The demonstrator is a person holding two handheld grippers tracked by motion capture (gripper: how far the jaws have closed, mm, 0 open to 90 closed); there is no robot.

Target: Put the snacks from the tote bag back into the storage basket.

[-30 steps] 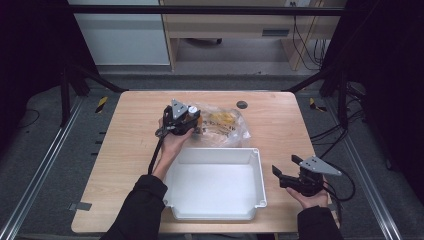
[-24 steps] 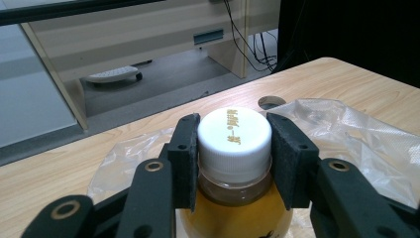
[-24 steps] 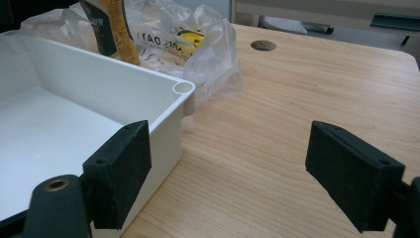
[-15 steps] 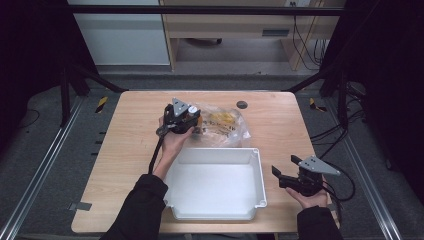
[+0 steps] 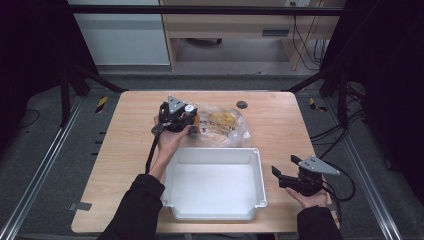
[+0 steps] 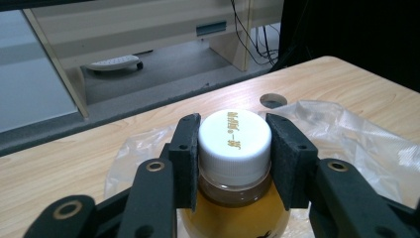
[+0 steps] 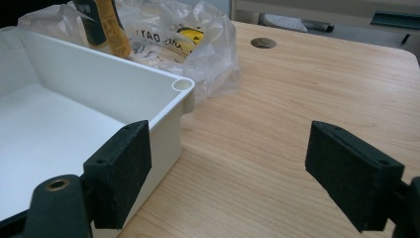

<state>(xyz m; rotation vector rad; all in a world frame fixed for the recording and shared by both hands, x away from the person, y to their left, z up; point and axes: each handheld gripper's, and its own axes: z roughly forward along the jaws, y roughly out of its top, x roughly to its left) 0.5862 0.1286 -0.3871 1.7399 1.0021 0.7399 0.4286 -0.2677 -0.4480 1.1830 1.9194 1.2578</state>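
A bottle of amber liquid with a white screw cap (image 6: pixel 234 136) stands upright among a crumpled clear plastic bag (image 5: pixel 227 125) at the back of the wooden table. My left gripper (image 6: pixel 234 148) is shut on it, one black pad on each side of the cap. In the high view that gripper (image 5: pixel 177 119) sits at the bag's left end, held by a dark-sleeved arm. My right gripper (image 5: pixel 285 166) stands open near the table's front right, just right of a white bin (image 5: pixel 210 150). Between its pads (image 7: pixel 119 168) there is only bare wood. The bottle's yellow body (image 7: pixel 109 27) rises behind the bin.
The white bin (image 7: pixel 99 84) is empty and fills the front middle of the table, its corner close to my right gripper's left pad. The bag (image 7: pixel 173 34) holds more yellow-labelled items. A round cable hole (image 5: pixel 242 104) lies at the back. Bare wood (image 7: pixel 277 89) stretches to the right.
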